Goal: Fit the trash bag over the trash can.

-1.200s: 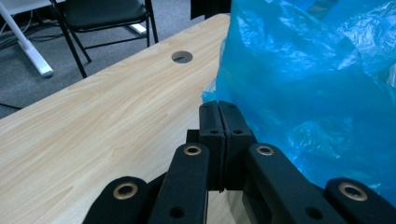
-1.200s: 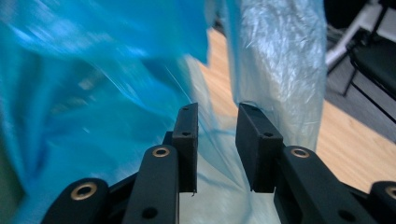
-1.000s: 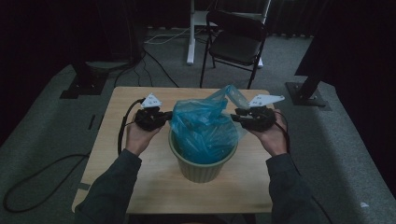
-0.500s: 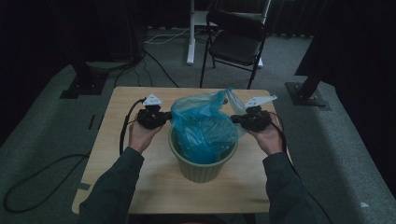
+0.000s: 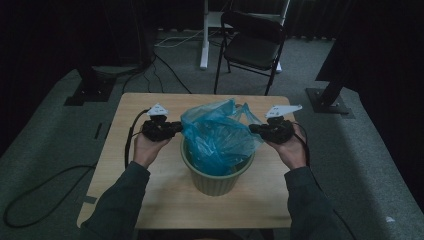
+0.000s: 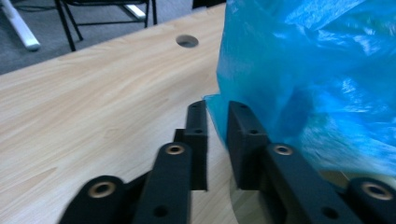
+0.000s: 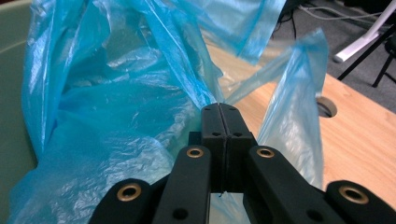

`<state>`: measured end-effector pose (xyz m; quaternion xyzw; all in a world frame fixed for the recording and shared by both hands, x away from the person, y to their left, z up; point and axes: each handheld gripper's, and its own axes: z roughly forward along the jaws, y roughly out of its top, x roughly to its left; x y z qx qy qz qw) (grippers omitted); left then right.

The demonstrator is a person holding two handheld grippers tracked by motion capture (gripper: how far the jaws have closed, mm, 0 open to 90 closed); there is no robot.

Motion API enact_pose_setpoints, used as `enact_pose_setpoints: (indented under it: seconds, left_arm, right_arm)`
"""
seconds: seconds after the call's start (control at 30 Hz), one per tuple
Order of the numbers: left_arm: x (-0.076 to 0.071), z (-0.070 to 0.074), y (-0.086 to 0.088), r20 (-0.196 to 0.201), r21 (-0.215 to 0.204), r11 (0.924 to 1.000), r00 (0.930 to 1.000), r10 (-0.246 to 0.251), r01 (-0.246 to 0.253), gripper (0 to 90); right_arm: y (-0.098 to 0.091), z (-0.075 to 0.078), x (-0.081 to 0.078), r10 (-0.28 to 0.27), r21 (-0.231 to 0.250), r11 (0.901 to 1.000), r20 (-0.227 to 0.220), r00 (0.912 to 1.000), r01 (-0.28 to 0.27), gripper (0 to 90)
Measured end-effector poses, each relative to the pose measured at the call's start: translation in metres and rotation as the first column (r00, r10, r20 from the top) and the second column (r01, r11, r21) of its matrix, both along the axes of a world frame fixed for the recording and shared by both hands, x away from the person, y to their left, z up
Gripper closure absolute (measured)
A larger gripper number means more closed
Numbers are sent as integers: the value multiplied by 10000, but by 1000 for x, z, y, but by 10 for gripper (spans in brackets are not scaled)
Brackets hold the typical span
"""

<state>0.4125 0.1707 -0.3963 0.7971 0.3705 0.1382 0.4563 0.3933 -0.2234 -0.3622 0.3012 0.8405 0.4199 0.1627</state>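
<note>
A blue plastic bag (image 5: 217, 137) lines a pale green bin (image 5: 215, 182) at the middle of the wooden table (image 5: 150, 200). My left gripper (image 5: 176, 129) is at the bag's left side. Its jaws have just been opening and now stand apart, with the bag's edge (image 6: 303, 70) loose between the left gripper's (image 6: 217, 114) pads. My right gripper (image 5: 251, 129) is at the bag's right side. In the right gripper view, the right gripper (image 7: 219, 109) is shut, pinching a fold of the bag (image 7: 116, 107) at its tips.
A black folding chair (image 5: 252, 47) and a white stand leg (image 5: 204, 35) are on the floor beyond the table. Black stand bases sit at both far sides. The tabletop has a round cable hole (image 6: 187, 41). The bin's green wall (image 7: 11, 93) shows behind the bag.
Both hands stay nearly where they were beside the bin. The right gripper's tip has nudged in against the bag's right flap.
</note>
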Motion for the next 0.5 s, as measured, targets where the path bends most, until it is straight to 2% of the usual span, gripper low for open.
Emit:
enact_pose_setpoints:
  seconds: [0.27, 0.4, 0.5]
  left_arm:
    - [-6, 19, 19, 559, -810, 9963, 9979, 342, -296, 618]
    - [-7, 31, 17, 875, -1135, 9935, 9961, 150, -50, 587]
    - [-9, 40, 10, 1128, -1136, 9934, 9936, -34, 163, 563]
  right_arm:
    - [0, 3, -1, 56, 75, 10000, 127, 9999, -57, 898]
    - [2, 3, -1, 142, 9, 9999, 151, 9998, -142, 898]
    - [3, 4, -1, 162, 18, 9999, 189, 9997, -162, 898]
